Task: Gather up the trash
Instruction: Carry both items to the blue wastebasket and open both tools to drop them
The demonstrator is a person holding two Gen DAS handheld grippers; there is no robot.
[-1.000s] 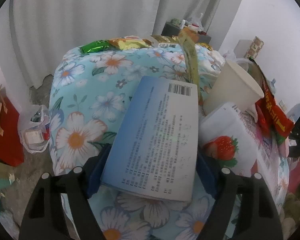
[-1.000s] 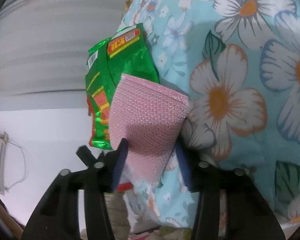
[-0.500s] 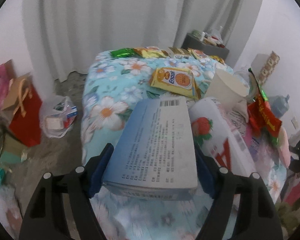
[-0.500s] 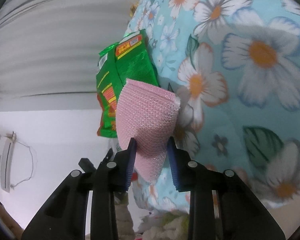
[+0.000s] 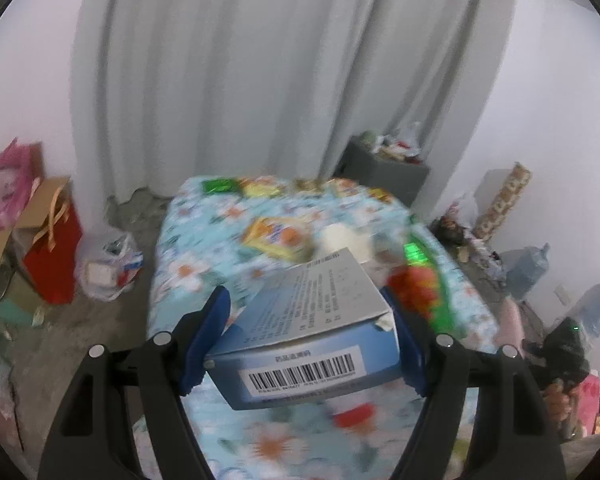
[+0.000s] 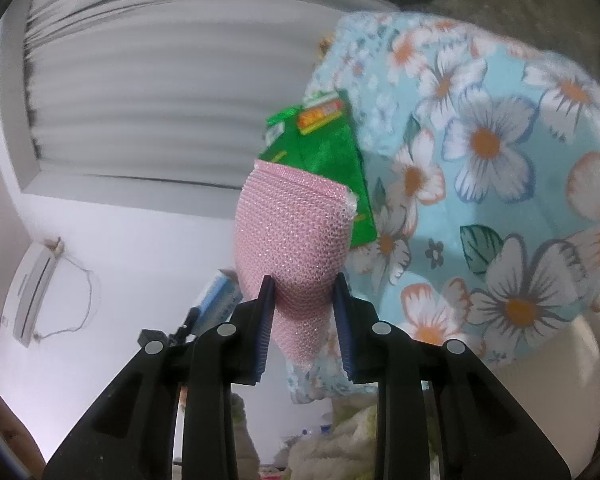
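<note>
Grey pleated curtain [image 5: 260, 80] behind, floral blue-and-white tablecloth [image 5: 204, 256] over the table ahead of both tongs.

Left gripper [image 5: 304, 344]: I read it clenched on a blue-and-white cardboard box with a barcode [image 5: 312, 328], which sits crosswise between the blue pads, lifted clear of the cloth, barcode end toward the camera. Jaws stand wide because the box is wide.

Right gripper [image 6: 304, 308]: jaws have just been closing, now pinching a pink bubble-wrap pouch [image 6: 292, 240] at its lower end; the pouch bulges above the pads. Just beyond its top edge is a green snack wrapper [image 6: 324, 148], against the cloth.

Past the box on the table: a white paper cup [image 5: 344, 240], a yellow-orange packet [image 5: 280, 236], blurred red-and-green wrappers to the right.

Step in hand, as I judge it: both pieces picked, carrying off to a bin. No bin in view that I can be sure of; a white plastic bag [image 5: 108, 264] sits on the floor left of the left tongs.

Pose: left tongs tilted down over the table; right view rolled hard, tongs near level.
</note>
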